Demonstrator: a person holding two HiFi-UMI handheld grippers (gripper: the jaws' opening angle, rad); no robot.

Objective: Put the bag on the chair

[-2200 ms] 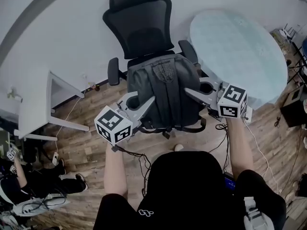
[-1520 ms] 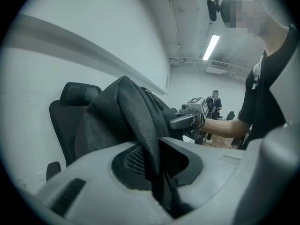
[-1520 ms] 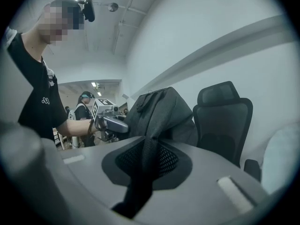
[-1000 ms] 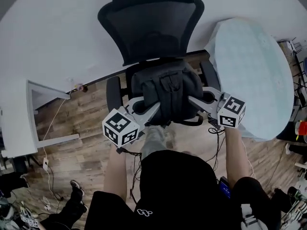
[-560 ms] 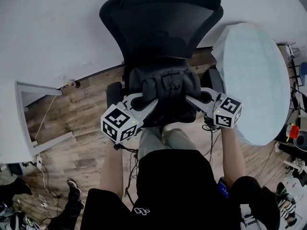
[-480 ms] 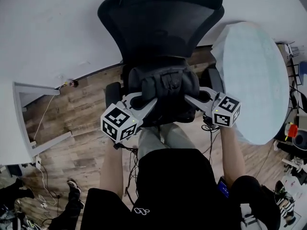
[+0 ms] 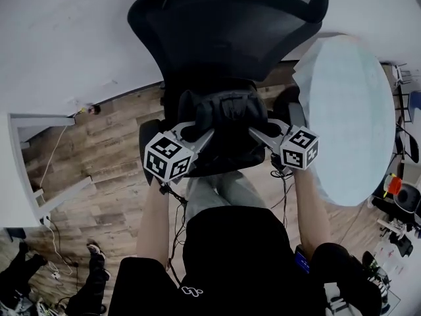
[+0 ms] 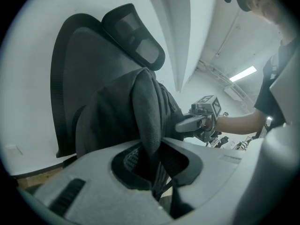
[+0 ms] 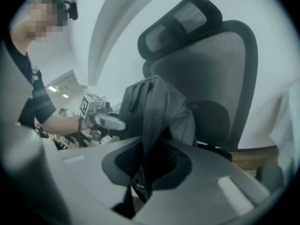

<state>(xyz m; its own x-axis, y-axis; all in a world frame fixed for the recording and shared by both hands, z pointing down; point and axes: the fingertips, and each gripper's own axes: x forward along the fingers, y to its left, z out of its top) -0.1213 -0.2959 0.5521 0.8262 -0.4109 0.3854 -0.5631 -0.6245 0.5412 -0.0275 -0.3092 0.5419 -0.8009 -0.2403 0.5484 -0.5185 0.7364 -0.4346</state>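
Left gripper (image 7: 205, 132) and right gripper (image 7: 255, 130) pinch the bag's (image 7: 227, 110) opposite sides.

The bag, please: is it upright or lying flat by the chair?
Upright: the bag stands tall before the chair backrest, pinched by left gripper and right gripper.

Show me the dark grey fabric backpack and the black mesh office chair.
Dark grey fabric backpack (image 7: 227, 114), head view, top panel.
Black mesh office chair (image 7: 223, 38), head view, mesh backrest.

L gripper (image 7: 202, 134) & R gripper (image 7: 254, 131) side by side, forearms (image 7: 155, 219) fwd, fingers (image 8: 84, 191) clamped nearly together, tips angled inward.
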